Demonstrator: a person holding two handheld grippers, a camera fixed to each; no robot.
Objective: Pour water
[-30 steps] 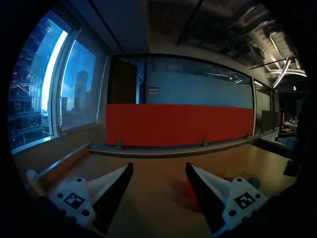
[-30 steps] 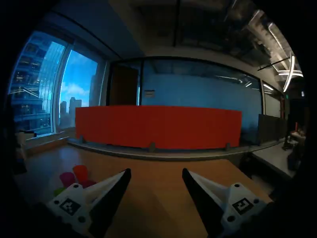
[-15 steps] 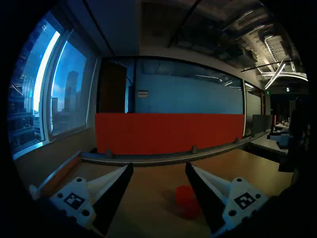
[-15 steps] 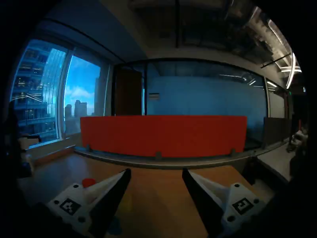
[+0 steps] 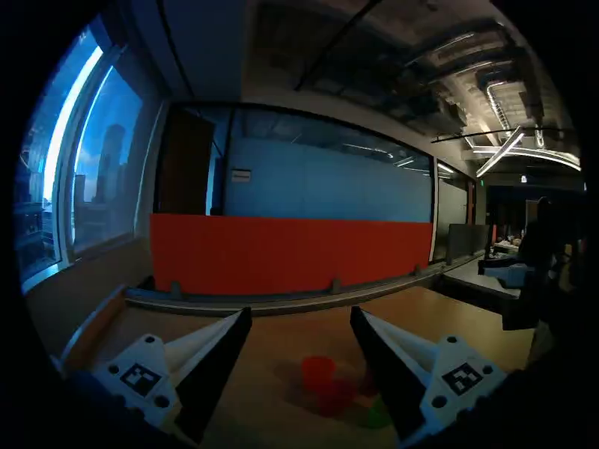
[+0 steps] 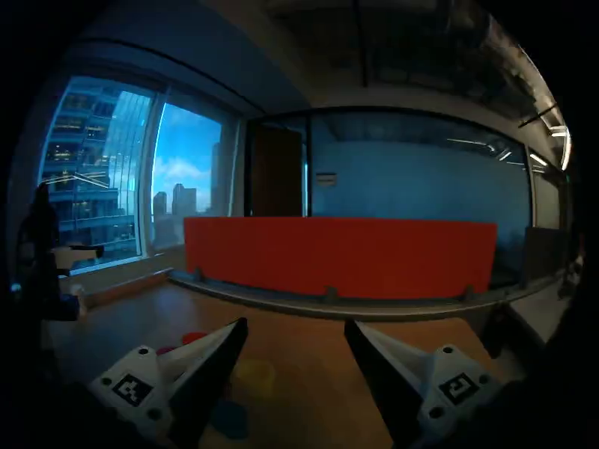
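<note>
Evidently caught at the approach stage, with no cup picked up and no water visible.

From the left gripper view: found the left gripper (image 5: 299, 340) spread wide and empty, hanging over the wooden table (image 5: 449, 310). Spotted a red cup (image 5: 317, 371) low in the frame between the fingers, a second red cup (image 5: 336, 396) just beside it toward the bottom, and a green cup (image 5: 378, 412) at lower right, partly hidden by the right finger.

From the right gripper view: found the right gripper (image 6: 296, 352) equally wide and empty. Noted a yellow cup (image 6: 254, 376) low, left of centre, a blue round piece (image 6: 230, 417) below it, and a red rim (image 6: 193, 337) peeking over the left finger.

Judged next: needed to drop lower, centre one cup between the fingers, then close gently. Could not pick out any water-filled cup.
</note>
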